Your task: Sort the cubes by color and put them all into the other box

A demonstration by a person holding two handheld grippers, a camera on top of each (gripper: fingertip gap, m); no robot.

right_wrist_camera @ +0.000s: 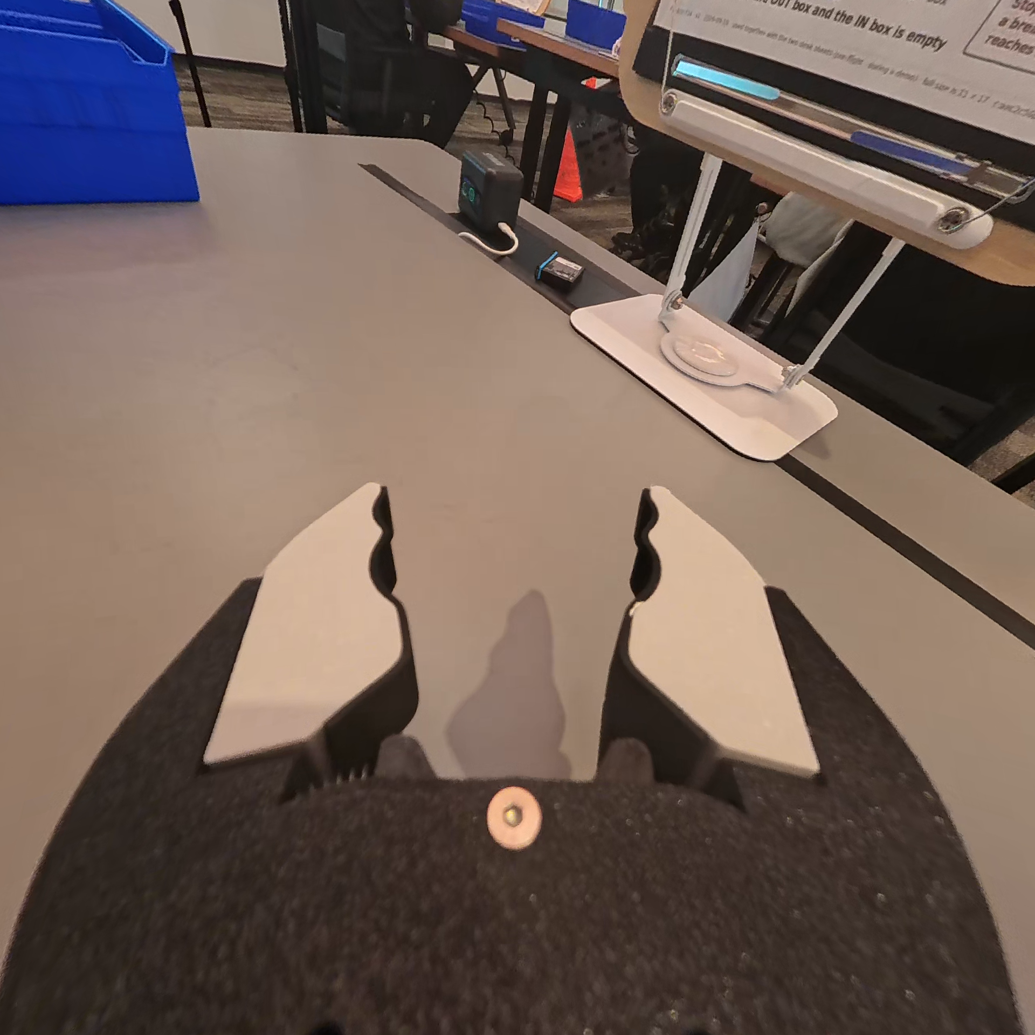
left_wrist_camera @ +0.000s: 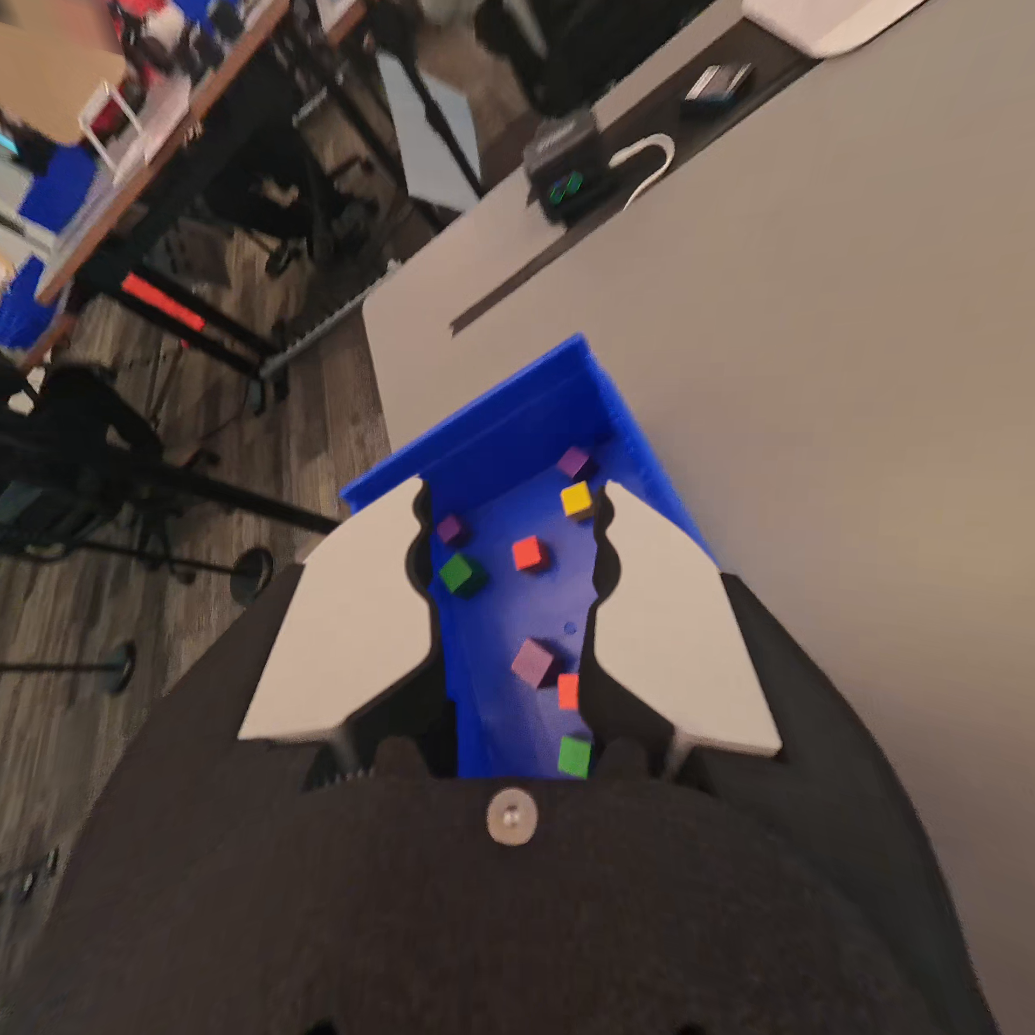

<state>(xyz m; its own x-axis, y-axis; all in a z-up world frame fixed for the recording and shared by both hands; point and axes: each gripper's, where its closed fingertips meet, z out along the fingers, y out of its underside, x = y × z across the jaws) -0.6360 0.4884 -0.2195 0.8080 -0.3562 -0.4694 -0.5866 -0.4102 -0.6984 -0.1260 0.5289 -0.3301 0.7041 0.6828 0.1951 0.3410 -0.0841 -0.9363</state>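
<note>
In the left wrist view a blue box (left_wrist_camera: pixel 504 425) stands at the grey table's corner. Several small cubes lie loose on its floor: a yellow cube (left_wrist_camera: pixel 577 499), an orange cube (left_wrist_camera: pixel 529 553), a dark green cube (left_wrist_camera: pixel 460 573), a purple cube (left_wrist_camera: pixel 535 662), a light green cube (left_wrist_camera: pixel 574 756) and others. My left gripper (left_wrist_camera: pixel 511 498) hovers above the box, open and empty, pointing down into it. In the right wrist view my right gripper (right_wrist_camera: pixel 515 493) is open and empty, low over bare table. A blue box (right_wrist_camera: pixel 84 123) stands at the far left there.
A black device with a white cable (right_wrist_camera: pixel 490 190) and a small black block (right_wrist_camera: pixel 560 273) sit along the table's dark slot. A white stand base (right_wrist_camera: pixel 711 375) holds a board at the right. The table edge and wood floor (left_wrist_camera: pixel 168 560) lie left of the box.
</note>
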